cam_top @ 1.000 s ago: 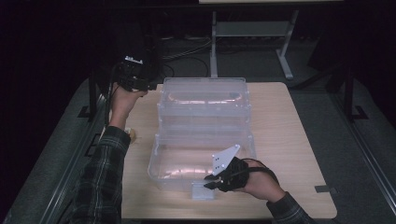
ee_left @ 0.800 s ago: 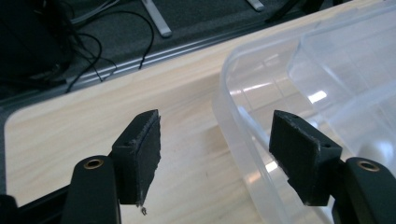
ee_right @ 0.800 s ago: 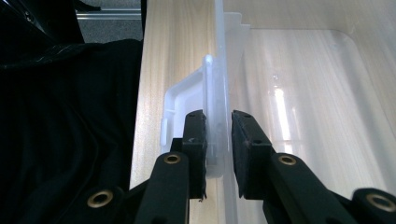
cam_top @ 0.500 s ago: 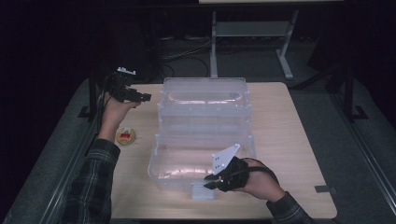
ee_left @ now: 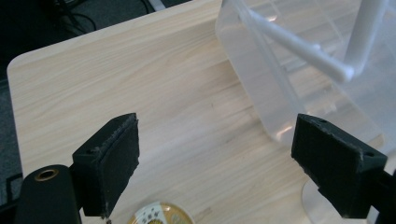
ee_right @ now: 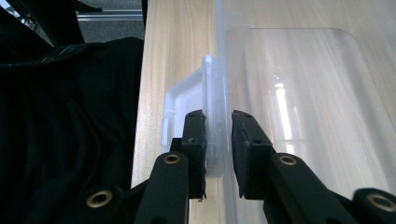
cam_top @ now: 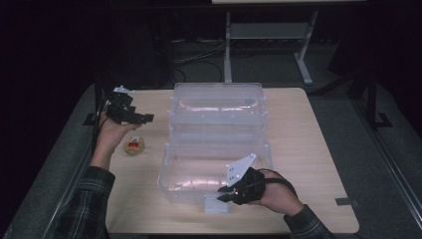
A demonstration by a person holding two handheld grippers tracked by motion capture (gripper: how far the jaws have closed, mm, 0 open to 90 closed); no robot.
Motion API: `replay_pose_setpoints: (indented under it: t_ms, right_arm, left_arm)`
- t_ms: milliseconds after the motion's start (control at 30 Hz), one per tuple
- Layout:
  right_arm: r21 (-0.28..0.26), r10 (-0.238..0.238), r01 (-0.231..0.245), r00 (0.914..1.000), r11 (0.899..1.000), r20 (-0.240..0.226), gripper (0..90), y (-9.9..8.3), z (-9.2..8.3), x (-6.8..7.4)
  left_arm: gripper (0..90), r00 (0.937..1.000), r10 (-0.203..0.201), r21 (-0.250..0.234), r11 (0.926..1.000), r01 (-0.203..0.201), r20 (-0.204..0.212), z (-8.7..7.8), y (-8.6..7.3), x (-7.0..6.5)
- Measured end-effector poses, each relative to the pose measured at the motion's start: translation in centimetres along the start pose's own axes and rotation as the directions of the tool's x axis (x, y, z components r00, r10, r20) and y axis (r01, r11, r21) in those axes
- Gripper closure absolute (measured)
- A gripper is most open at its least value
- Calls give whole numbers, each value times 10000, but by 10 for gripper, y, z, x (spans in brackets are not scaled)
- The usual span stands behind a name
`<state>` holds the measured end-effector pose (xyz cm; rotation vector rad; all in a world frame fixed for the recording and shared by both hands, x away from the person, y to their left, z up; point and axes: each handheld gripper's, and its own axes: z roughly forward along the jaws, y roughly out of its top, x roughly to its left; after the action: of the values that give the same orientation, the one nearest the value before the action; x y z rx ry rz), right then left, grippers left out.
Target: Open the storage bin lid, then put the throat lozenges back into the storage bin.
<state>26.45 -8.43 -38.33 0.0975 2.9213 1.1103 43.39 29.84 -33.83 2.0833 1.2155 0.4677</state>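
Clear plastic box (cam_top: 217, 134) sits mid-counter (cam_top: 308, 144), lid swung open toward the far side, open tub toward the person.

Right claw (cam_top: 225, 193) is at the box's near edge, next to the front latch tab (cam_top: 217, 204). In the right gripper view the claw (ee_right: 218, 140) is pinching the box's thin front wall (ee_right: 219, 93): one pad outside by the latch tab (ee_right: 187, 107), other pad inside the tub, both pressed on the plastic. Right hand (cam_top: 278, 196) rests on the counter just right of that spot.

Left claw (cam_top: 142, 118) is left of the box, apart from it, held above the counter by the left hand (cam_top: 112, 137). Its jaws are spread wide w/ nothing between them; they've just been opening. In the left gripper view the claw (ee_left: 215, 163) looks down on bare wood, box side wall (ee_left: 271, 93) to the upper right.

Small round yellow-rimmed item w/ red centre (cam_top: 134, 145) lies on the counter left of the box, just below the left claw; its edge (ee_left: 161, 214) peeks in at the bottom of the left gripper view. Can't tell what it is.
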Motion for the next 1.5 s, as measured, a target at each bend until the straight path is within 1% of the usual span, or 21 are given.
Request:
replay_pose_setpoints:
  t_ms: [33,67,100,133,167,200,233,267,367,433,467,567,667,800,867,967,1033,1067,1133,1167,1500]
  right_arm:
    - [-7,-8,8,10000,10000,13,758,0,0,0]
    - [29,-12,12,10000,10000,22,758,0,0,0]
    - [28,-12,12,10000,10000,18,758,0,0,0]
    - [19,0,-1,10000,10000,14,758,0,0,0]
    - [19,-7,7,10000,10000,11,758,0,0,0]
    - [19,-7,7,10000,10000,11,758,0,0,0]
    - [17,-1,1,10000,10000,5,758,0,0,0]
    - [16,6,-6,10000,10000,-1,758,0,0,0]
    - [14,15,-15,10000,10000,10,757,0,0,0]
    - [22,26,-26,10000,10000,3,757,0,0,0]
    - [22,33,-33,10000,10000,4,757,0,0,0]
    - [20,28,-28,10000,10000,21,757,0,0,0]
    - [33,51,-51,10000,10000,-4,757,0,0,0]
    - [4,-5,5,10000,10000,-17,757,0,0,0]
    - [19,14,-14,10000,10000,-20,757,0,0,0]
    - [29,35,-35,10000,10000,-30,757,0,0,0]
    - [43,38,-38,10000,10000,-27,757,0,0,0]
    - [43,46,-46,10000,10000,-31,757,0,0,0]
    - [49,59,-59,10000,10000,-37,757,0,0,0]
    - [47,59,-58,10000,10000,-35,757,0,0,0]
    - [36,95,-95,9999,9999,-36,757,0,0,0]
  left_arm:
    - [147,10000,5,25,10000,-5,44,-3,-8,1]
    - [147,10000,-15,-87,10000,16,87,-4,-11,2]
    - [147,9999,-26,-158,9999,27,101,-6,-13,2]
    - [147,9999,-26,-158,9999,27,101,-6,-13,2]
    - [147,9999,51,-99,9999,-50,107,-9,-19,3]
    - [146,9999,51,-99,9999,-50,107,-9,-19,3]
    - [146,9998,150,-239,9996,-148,100,-11,-24,3]
    - [146,9998,140,-289,9995,-137,123,-12,-28,4]
    - [146,9997,202,-227,9995,-200,101,-13,-32,5]
    - [146,9998,107,-267,9996,-102,171,-11,-42,7]
    - [147,9997,132,-247,9996,-127,216,-11,-44,8]
    - [146,9996,226,-247,9995,-221,193,-11,-50,9]
    - [146,9995,201,-270,9994,-194,226,-12,-55,9]
    - [147,9993,337,-279,9991,-333,142,-12,-59,9]
    - [147,9995,287,-292,9992,-282,161,-12,-60,9]
    - [147,9993,340,-213,9992,-336,144,-10,-66,9]
    - [146,9991,398,-55,9992,-397,115,-7,-70,9]
    - [146,9989,450,-93,9989,-449,112,-7,-72,9]
    - [147,9990,422,-81,9991,-421,177,-6,-72,9]
    - [147,9986,516,-3,9987,-516,149,-5,-75,8]
    - [144,9979,596,-96,9982,-593,271,3,-88,10]
